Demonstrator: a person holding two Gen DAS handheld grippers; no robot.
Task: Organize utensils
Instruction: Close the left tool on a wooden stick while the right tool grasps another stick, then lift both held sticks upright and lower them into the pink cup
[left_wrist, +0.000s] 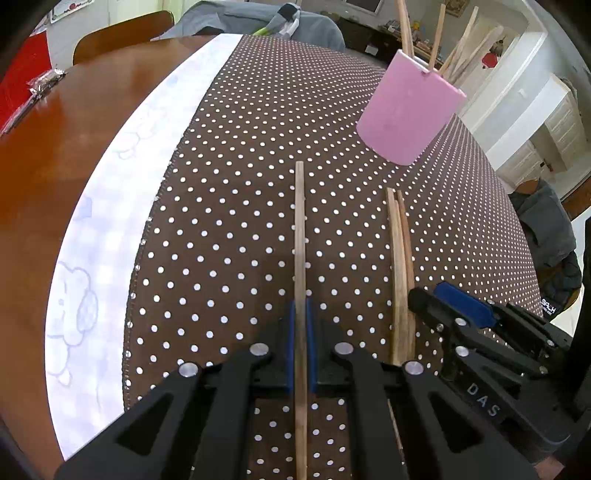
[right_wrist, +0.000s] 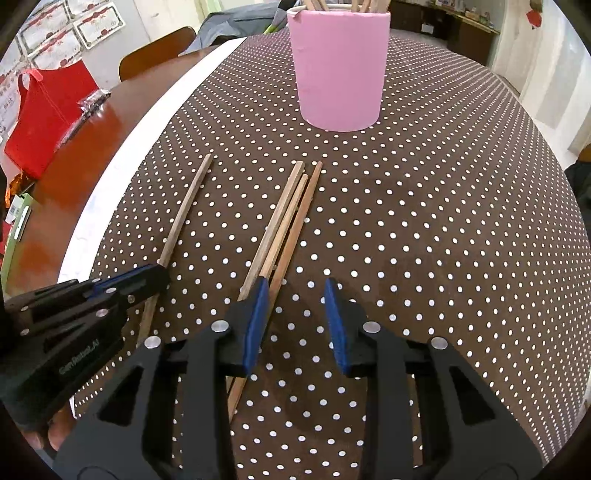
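standing pink cup (right_wrist: 339, 70) holding upright wooden chopsticks (left_wrist: 404, 31)

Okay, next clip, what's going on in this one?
A person with a gripper in each hand is sorting wooden chopsticks into a pink cup on a polka-dot tablecloth. The left gripper has its jaws shut on a single chopstick lying apart from the rest. The right gripper is open, low over the cloth beside three loose chopsticks. Several chopsticks already stand in the cup.

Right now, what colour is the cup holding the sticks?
Pink. The cup shows best in the right wrist view.
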